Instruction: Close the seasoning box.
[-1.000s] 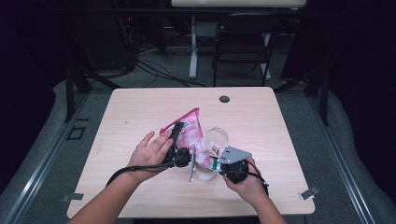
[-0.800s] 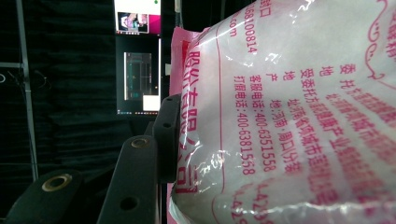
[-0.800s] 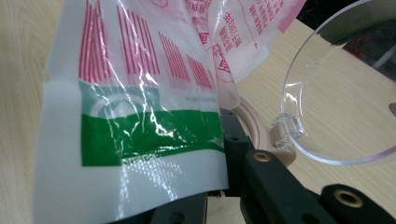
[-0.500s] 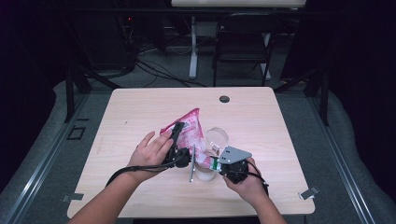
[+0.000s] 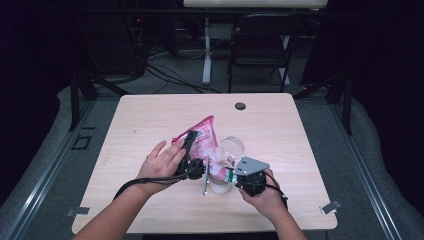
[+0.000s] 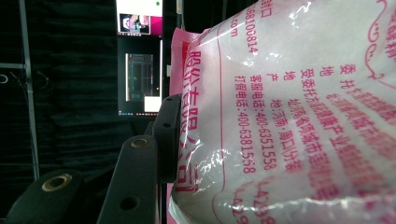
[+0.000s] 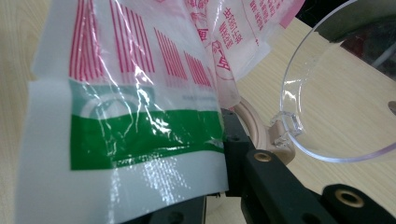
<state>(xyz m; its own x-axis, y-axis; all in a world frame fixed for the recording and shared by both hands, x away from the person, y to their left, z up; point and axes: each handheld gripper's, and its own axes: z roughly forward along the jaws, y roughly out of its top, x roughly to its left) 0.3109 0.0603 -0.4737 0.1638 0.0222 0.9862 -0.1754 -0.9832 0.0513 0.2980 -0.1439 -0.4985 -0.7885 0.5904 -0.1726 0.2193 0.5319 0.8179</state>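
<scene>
my left tongs point(image 5: 192, 140) clamp the pink bag point(image 5: 202, 137), held tilted above the surface point(image 5: 300, 135). my right tongs point(image 5: 227, 175) pinch its lower corner beside the clear jar point(image 5: 231, 150). i should keep both grips firm and pour slowly over the jar's mouth.

On the table point(image 5: 150, 115), a bag point(image 5: 202, 137) stood slanted near the middle, with a clear jar point(image 5: 232, 149) just to its right. The left gripper point(image 5: 190, 150) lay against the bag's left side, the right gripper point(image 5: 227, 175) at its near right corner. A round grommet point(image 5: 240, 106) sat at the far edge. Beyond the table, a chair point(image 5: 260, 50) stood on the floor.
</scene>
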